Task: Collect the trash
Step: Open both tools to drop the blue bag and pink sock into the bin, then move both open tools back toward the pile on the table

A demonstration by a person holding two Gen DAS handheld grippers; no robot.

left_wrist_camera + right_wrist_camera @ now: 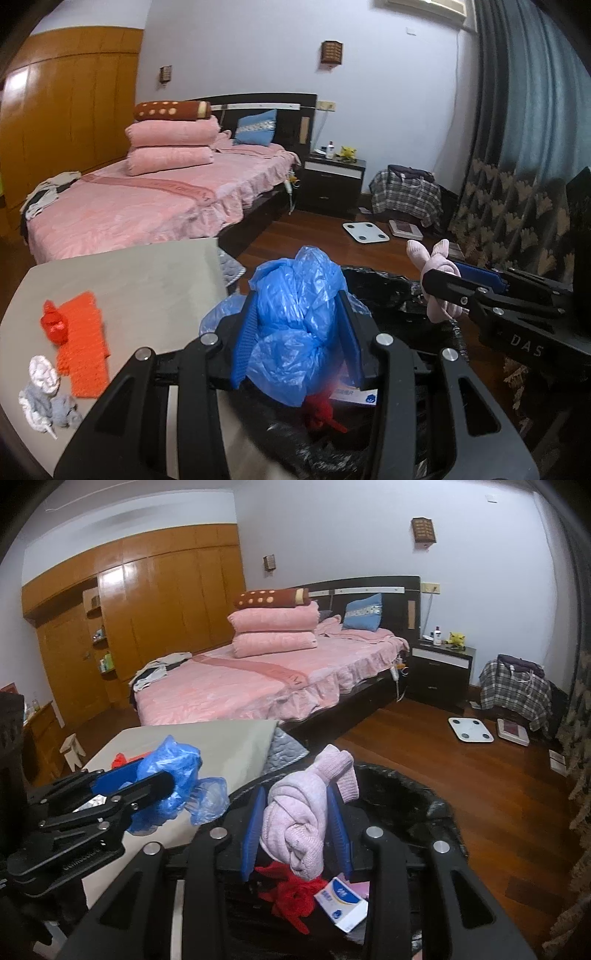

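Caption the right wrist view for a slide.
Right claw holds a pink sock over the black-lined trash bin; left claw grips a blue plastic bag.

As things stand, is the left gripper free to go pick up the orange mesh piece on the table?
Probably not yet. The left gripper is shut on the blue plastic bag, held above the black-lined bin. The orange mesh piece lies uncovered on the table, so dropping the bag first should leave the way free.

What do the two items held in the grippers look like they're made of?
Blue bag in the left gripper: thin plastic film, glossy, crinkled, translucent at its edges. Pink sock in the right gripper: soft knit, matte, fuzzy, probably wool or acrylic.
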